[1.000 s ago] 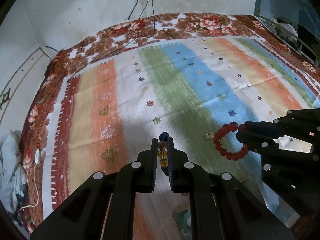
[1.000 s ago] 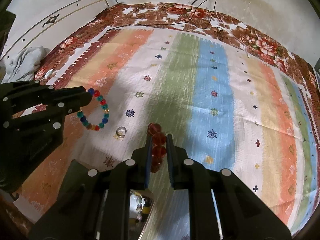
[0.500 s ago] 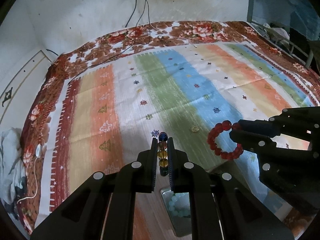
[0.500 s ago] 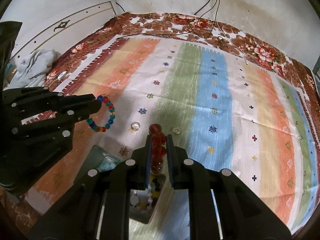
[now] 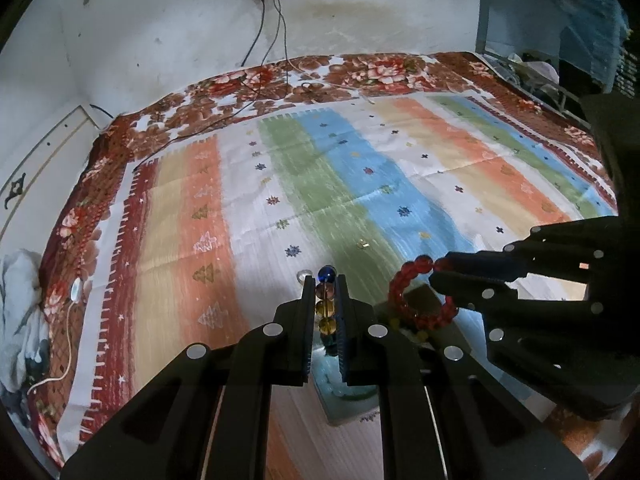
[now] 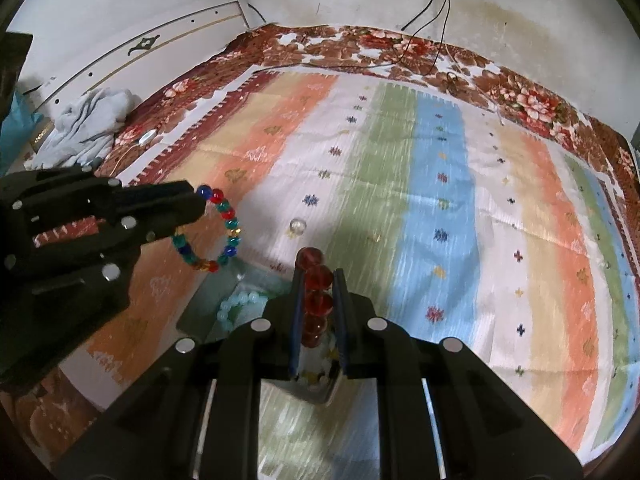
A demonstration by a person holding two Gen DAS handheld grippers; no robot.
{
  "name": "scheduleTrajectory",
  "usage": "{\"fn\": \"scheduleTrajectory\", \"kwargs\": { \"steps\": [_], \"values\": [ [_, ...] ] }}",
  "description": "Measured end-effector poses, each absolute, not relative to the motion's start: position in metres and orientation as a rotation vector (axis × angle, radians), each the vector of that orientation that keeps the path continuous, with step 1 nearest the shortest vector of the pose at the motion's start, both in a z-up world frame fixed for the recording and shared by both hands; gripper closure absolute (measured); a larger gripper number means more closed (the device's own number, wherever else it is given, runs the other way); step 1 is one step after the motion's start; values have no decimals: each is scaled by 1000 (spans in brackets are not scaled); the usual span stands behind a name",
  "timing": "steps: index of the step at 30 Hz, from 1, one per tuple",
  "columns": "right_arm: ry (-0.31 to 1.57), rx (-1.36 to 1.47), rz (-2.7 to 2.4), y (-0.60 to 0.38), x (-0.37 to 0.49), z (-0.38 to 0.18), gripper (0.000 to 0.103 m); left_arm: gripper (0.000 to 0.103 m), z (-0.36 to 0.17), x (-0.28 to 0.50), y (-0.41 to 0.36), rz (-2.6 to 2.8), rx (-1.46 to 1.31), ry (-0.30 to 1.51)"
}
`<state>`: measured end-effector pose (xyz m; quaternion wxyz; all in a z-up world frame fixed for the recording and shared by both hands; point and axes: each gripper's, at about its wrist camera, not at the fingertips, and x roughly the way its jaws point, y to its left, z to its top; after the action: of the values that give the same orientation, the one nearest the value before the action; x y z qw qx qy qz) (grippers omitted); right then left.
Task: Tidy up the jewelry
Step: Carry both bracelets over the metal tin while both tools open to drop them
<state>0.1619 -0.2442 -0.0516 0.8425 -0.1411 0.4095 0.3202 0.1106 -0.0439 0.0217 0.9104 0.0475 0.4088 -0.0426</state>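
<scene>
Right now the left gripper (image 5: 325, 280) is clamped on a multicoloured bead bracelet (image 6: 216, 232), pinching only a few beads at one side of the ring, so the rest of the loop hangs free just off its tips. The right gripper (image 6: 316, 280) is clenched the same way on a red bead bracelet (image 5: 420, 300), again held by a short run of beads with the loop dangling beside it. Directly beneath both sets of tips sits a glassy tray (image 6: 200, 316), with a pale green bracelet (image 6: 240, 306) already lying in it just below and to the left of the right gripper's tips. The main risk, as I judge it, is the round, slick beads rolling out of the narrow pinch, dropping a bracelet onto the striped cloth (image 5: 360, 184) rather than into its compartment. A swinging loop could also land across a divider or on top of the pale green bracelet and tangle. With the two grippers close together over the tray, one could knock the other's hanging loop. Two small loose pieces, a clear ring (image 6: 298, 225) and a tiny gold item (image 5: 363, 244), lie ahead of the tips and look easy to overlook.
</scene>
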Motion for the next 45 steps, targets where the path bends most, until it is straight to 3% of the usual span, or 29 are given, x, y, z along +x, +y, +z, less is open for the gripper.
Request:
{"fn": "scheduleTrajectory", "kwargs": {
  "steps": [21, 23, 24, 26, 36, 45],
  "values": [
    [893, -293, 690, -250, 146, -64, 88, 94, 4, 93, -59, -92, 148, 871],
    [881, -290, 682, -251, 146, -60, 80, 92, 1, 94, -60, -100, 147, 879],
    [878, -283, 681, -252, 147, -60, 65, 92, -1, 94, -60, -98, 148, 881],
    [879, -277, 675, -254, 150, -60, 61, 91, -3, 95, -59, -89, 151, 885],
    [883, -281, 663, -257, 154, -62, 61, 68, -1, 100, -44, -47, 138, 883],
    [908, -266, 655, -255, 171, -69, 61, 66, -9, 123, -28, -41, 93, 930]
  ]
}}
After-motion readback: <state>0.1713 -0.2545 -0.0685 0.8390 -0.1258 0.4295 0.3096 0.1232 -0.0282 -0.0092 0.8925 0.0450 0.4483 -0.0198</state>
